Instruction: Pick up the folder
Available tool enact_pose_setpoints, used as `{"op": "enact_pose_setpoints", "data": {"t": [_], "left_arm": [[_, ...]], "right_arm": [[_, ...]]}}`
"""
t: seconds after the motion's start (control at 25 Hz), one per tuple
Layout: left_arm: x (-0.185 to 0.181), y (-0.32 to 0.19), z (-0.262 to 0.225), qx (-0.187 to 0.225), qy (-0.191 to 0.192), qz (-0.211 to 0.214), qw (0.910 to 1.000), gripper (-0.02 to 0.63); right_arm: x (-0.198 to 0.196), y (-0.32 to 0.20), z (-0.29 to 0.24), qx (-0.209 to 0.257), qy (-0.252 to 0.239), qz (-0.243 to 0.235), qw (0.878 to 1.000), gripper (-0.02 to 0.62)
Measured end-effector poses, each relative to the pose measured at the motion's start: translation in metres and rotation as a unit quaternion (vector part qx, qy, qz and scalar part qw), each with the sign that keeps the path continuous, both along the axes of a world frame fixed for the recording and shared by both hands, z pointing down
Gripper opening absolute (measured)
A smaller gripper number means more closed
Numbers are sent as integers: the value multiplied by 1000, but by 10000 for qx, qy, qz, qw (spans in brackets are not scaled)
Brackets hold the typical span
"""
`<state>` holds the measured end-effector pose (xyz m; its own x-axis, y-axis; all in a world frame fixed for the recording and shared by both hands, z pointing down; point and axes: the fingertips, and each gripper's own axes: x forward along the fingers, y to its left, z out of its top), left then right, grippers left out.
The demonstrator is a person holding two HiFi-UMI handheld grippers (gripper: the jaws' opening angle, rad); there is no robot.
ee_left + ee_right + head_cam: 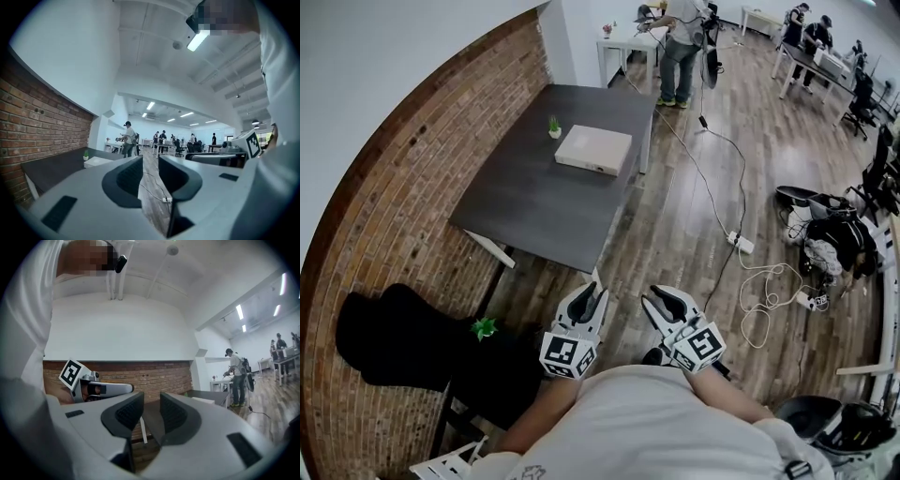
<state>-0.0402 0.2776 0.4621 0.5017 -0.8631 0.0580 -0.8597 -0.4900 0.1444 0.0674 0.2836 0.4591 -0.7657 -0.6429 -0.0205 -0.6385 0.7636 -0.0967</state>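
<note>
The folder (593, 149) is a flat cream-coloured case lying on a dark grey table (534, 202) well ahead of me. In the left gripper view the folder (98, 161) shows as a pale slab on the table, at the left. My left gripper (592, 300) and right gripper (666, 303) are held side by side close to my body, over the wood floor short of the table. In its own view, the left gripper (150, 176) is open with only floor in the gap. The right gripper (152, 413) is also open and holds nothing.
A small potted plant (554, 127) stands beside the folder. A brick wall (403, 187) runs along the left. A black chair (403, 337) sits at lower left. Cables and a power strip (741, 244) cross the floor at right, near bags (830, 234). People (680, 47) stand at far desks.
</note>
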Motion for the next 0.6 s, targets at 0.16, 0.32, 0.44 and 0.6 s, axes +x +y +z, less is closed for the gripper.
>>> {"op": "enact_pose_setpoints", "data": {"t": [0.16, 0.32, 0.44, 0.6], "left_arm": [[43, -28, 6, -123, 19, 253, 9996, 127], [87, -48, 10, -130, 36, 429, 9990, 144], [120, -61, 12, -113, 84, 600, 9981, 151], [154, -70, 10, -101, 86, 868, 9961, 158]], "right_arm": [[33, -19, 2, -24, -19, 15, 10000, 156], [72, -33, 6, -36, -42, 83, 10000, 195], [103, -41, 8, -50, -22, 231, 9997, 206], [136, -46, 8, -60, -46, 490, 9988, 210]]}}
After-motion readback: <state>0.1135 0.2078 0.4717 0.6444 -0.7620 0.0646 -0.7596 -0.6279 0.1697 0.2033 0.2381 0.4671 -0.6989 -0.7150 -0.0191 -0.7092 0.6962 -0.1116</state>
